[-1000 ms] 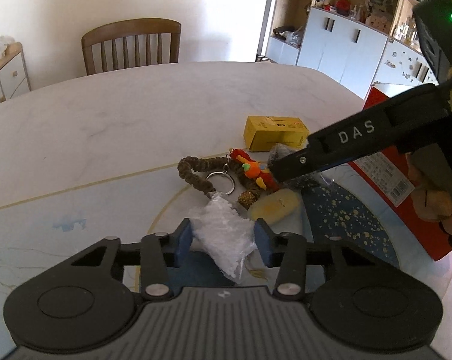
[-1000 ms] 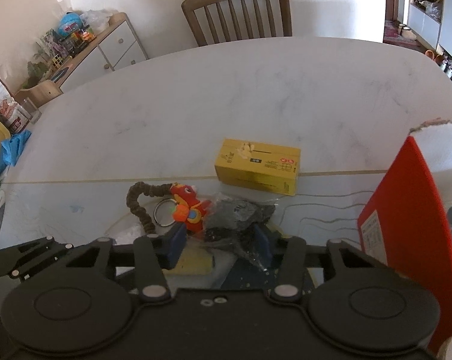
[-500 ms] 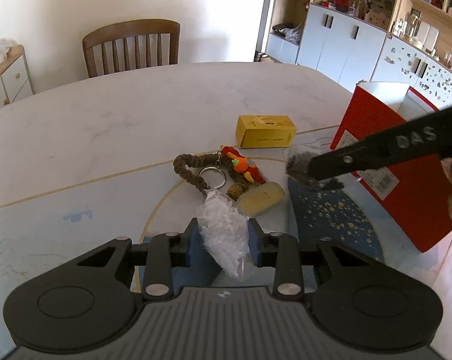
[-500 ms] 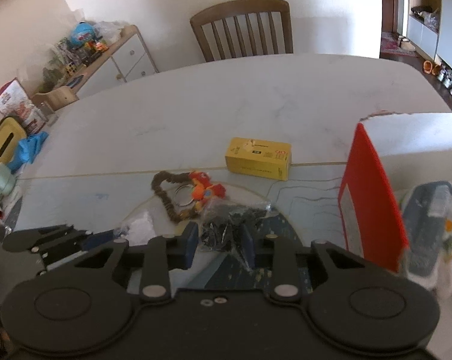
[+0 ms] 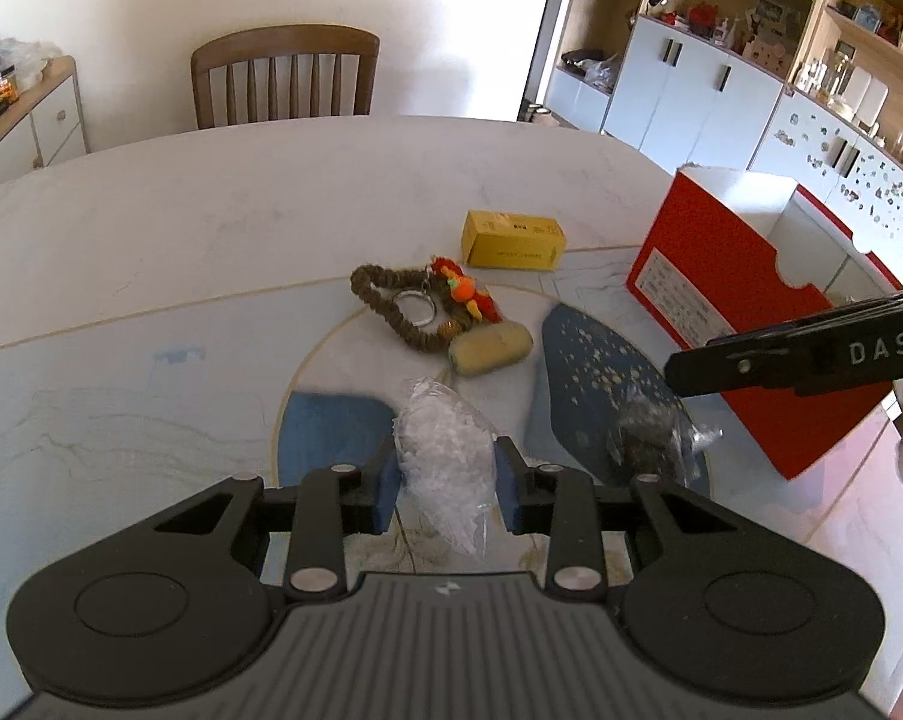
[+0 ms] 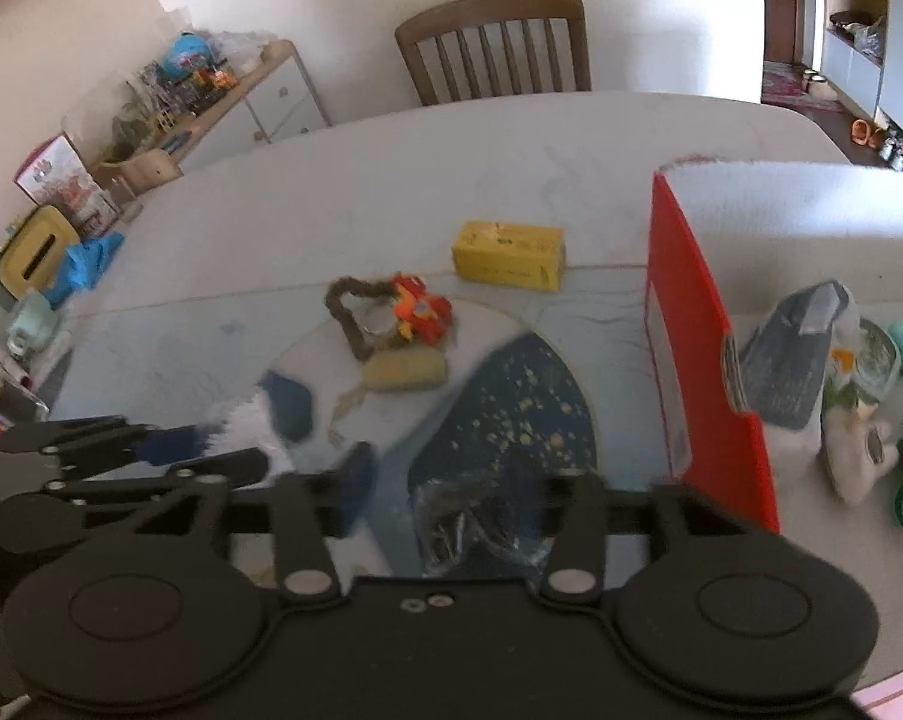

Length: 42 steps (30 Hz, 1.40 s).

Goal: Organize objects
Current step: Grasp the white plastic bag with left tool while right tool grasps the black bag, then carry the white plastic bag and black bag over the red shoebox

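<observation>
My left gripper (image 5: 446,483) is shut on a clear bag of white bits (image 5: 445,456) and holds it above the table. My right gripper (image 6: 451,498) stands wide apart, and a clear bag of dark bits (image 6: 475,525) hangs loose between its fingers; in the left wrist view that bag (image 5: 655,435) dangles under the right gripper's arm (image 5: 811,354). A red open box (image 5: 745,306) stands at the right, with several items inside (image 6: 811,348). On the table lie a yellow box (image 5: 513,240), a brown bead chain with an orange toy (image 5: 445,300) and a tan roll (image 5: 490,348).
A wooden chair (image 5: 283,78) stands at the table's far side. A sideboard with clutter (image 6: 211,96) is at the left, white cabinets (image 5: 721,90) at the right. A yellow tissue box and blue cloth (image 6: 49,252) sit at the table's left edge.
Both grippers have risen and pulled back with their bags. The right gripper moved right toward the red box and its jaws have opened; the dark bag now hangs loose.
</observation>
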Tool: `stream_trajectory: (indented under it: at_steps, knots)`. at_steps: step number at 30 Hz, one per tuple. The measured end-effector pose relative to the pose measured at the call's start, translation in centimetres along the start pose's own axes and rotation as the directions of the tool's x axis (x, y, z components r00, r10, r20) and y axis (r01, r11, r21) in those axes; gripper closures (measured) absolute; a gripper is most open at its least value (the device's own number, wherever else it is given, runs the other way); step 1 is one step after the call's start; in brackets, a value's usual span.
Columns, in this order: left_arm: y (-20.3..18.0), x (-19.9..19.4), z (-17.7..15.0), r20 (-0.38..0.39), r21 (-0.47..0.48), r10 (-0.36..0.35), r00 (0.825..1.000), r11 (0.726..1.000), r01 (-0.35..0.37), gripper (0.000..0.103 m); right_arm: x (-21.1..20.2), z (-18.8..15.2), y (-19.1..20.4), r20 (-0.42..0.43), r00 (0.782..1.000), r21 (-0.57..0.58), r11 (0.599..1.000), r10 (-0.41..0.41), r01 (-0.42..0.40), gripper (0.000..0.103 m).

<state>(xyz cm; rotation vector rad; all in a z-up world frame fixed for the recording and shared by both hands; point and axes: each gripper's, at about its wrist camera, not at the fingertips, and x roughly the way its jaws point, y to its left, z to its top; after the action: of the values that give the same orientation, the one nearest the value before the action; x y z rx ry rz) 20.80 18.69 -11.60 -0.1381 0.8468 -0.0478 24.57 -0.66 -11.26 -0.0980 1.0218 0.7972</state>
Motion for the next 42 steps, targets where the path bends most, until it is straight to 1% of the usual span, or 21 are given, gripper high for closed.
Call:
stream_trajectory:
  at_steps: [1,3,5,8,12,18,23,26,30,35,39,42]
  knots:
    - [-0.1,-0.1,-0.2,-0.002,-0.001,0.001,1.0,1.0,-0.001,0.071,0.2,-0.3,0.0,-0.003,1.0,-0.005,1.0,-0.002,0.002,0.036]
    - [0.0,-0.2,-0.5,-0.005,-0.01,-0.003,1.0,1.0,0.003,0.071,1.0,-0.7,0.2,-0.022,1.0,-0.016,1.0,-0.008,0.008,0.035]
    - [0.0,-0.3,-0.9,-0.01,-0.012,-0.004,1.0,1.0,0.004,0.071,1.7,-1.2,0.3,-0.035,0.999,-0.031,0.999,-0.018,0.017,0.031]
    - [0.0,-0.4,-1.2,-0.015,-0.011,-0.002,1.0,1.0,0.002,0.071,2.8,-1.8,0.4,-0.053,0.998,-0.062,0.997,-0.042,0.038,0.029]
    - [0.0,-0.6,-1.6,-0.025,-0.021,-0.007,1.0,1.0,0.007,0.071,4.0,-2.3,0.2,-0.074,0.994,-0.081,0.994,-0.076,0.07,0.03]
    - [-0.1,-0.7,-2.1,-0.034,-0.023,-0.008,0.999,1.0,0.008,0.071,4.6,-2.9,0.6,-0.087,0.993,-0.117,0.99,-0.085,0.075,0.046]
    - [-0.3,-0.8,-2.0,-0.037,-0.026,-0.018,0.999,1.0,0.017,0.071,3.9,-3.1,0.5,-0.088,0.993,-0.1,0.993,-0.075,0.066,0.062]
    - [-0.7,-0.9,-1.7,-0.038,-0.029,-0.031,0.999,0.999,0.03,0.071,3.2,-3.3,0.4,-0.084,0.993,-0.095,0.993,-0.079,0.071,0.066]
    - [-1.6,-1.3,-1.0,-0.034,-0.028,-0.049,0.998,0.998,0.048,0.071,1.0,-3.4,0.4,-0.07,0.996,-0.082,0.995,-0.062,0.057,0.066]
    - [-3.5,-2.6,0.4,-0.016,-0.009,-0.092,0.996,0.996,0.092,0.071,-3.4,-2.9,0.6,-0.012,0.999,-0.082,0.996,-0.029,0.028,0.066]
    - [-5.5,-3.6,1.7,0.005,0.02,-0.123,0.992,0.992,0.123,0.071,-6.6,-2.4,0.2,0.028,0.999,-0.093,0.995,-0.025,0.028,0.066]
    - [-7.1,-4.2,2.6,0.02,0.046,-0.138,0.99,0.989,0.137,0.071,-8.2,-2.0,-0.8,0.047,0.998,-0.084,0.996,-0.031,0.035,0.066]
